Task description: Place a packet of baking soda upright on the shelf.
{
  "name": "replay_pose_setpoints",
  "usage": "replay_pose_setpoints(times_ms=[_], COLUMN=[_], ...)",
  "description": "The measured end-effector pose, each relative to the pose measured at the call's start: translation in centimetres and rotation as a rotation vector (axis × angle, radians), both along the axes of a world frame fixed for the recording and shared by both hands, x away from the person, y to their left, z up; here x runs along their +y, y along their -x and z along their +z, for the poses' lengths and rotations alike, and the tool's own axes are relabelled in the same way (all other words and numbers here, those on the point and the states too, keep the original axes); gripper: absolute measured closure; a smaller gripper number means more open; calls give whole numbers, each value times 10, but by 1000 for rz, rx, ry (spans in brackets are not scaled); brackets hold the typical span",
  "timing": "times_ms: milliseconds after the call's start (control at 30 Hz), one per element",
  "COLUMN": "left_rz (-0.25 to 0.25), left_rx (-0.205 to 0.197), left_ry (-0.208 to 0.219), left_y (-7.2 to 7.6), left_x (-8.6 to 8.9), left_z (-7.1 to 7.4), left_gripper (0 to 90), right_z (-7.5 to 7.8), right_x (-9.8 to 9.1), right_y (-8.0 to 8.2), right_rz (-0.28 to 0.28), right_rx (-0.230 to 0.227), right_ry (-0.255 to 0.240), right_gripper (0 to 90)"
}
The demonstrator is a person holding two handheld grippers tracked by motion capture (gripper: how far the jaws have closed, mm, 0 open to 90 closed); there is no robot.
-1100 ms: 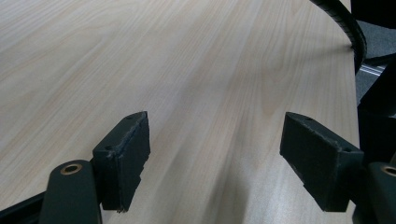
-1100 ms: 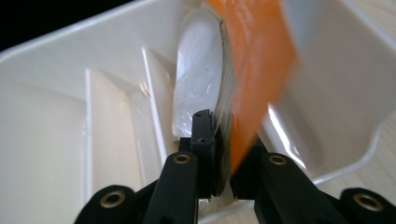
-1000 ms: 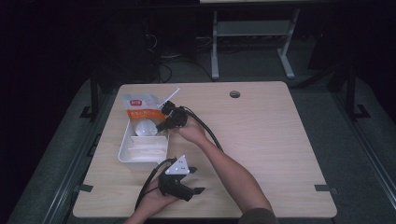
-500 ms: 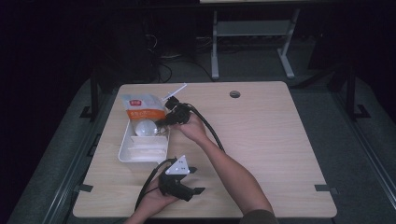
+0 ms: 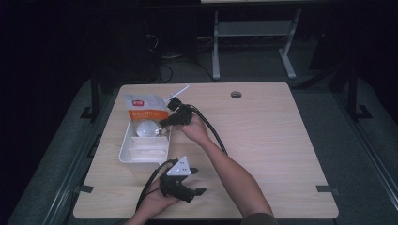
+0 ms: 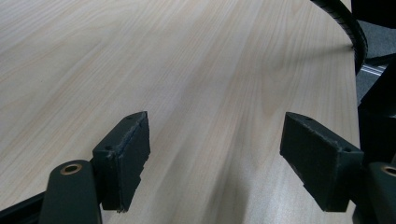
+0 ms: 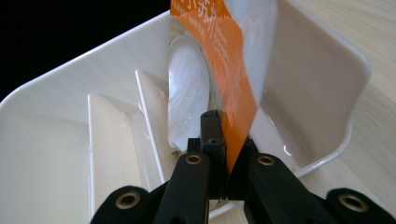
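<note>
Between the right gripper's [image 7: 227, 154] closing jaws, clamped: the orange packet [image 7: 229, 74], over the tray [image 7: 322, 88].

The high view is dim and soft: light falls from above on the worktop [image 5: 263, 140], and the room around it sinks into near black with little detail. The left gripper view is bright and even, with faint shadows on the wood grain and its nearest parts slightly blurred. In the right gripper view the white tray [image 7: 322, 79] shows small glints, and the corner behind it is black.
</note>
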State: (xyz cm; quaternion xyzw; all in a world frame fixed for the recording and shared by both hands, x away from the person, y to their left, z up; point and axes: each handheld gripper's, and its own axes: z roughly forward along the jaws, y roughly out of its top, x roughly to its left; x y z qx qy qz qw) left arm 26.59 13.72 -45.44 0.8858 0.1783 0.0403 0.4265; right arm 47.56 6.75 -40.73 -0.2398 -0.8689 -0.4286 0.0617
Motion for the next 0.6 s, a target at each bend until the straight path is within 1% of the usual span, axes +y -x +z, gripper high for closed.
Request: replay_pose_setpoints(times_ms=[100,167,300,433,533,600], left_rz=[0,0,1,1,2,2], left_rx=[0,-1,0,-2,1,2], left_ry=[0,0,1,5,2,1], left_y=[0,-1,-1,0,0,0], left_x=[0,0,0,0,0,-1], left_z=[0,0,0,0,0,0], left_gripper=[237,237,235,235,235,235], right_z=[2,3,9,12,14,16], right_x=[-1,-2,-9,-15,-21,-26], right_y=[1,2,4,6,7,8], right_rz=[4,6,6,5,6,3], right_rx=[-1,2,-8,-13,-9,-7], right_ry=[-9,-11,-32,-38,-52,-51], right_gripper=[825,816,781,765,745,739])
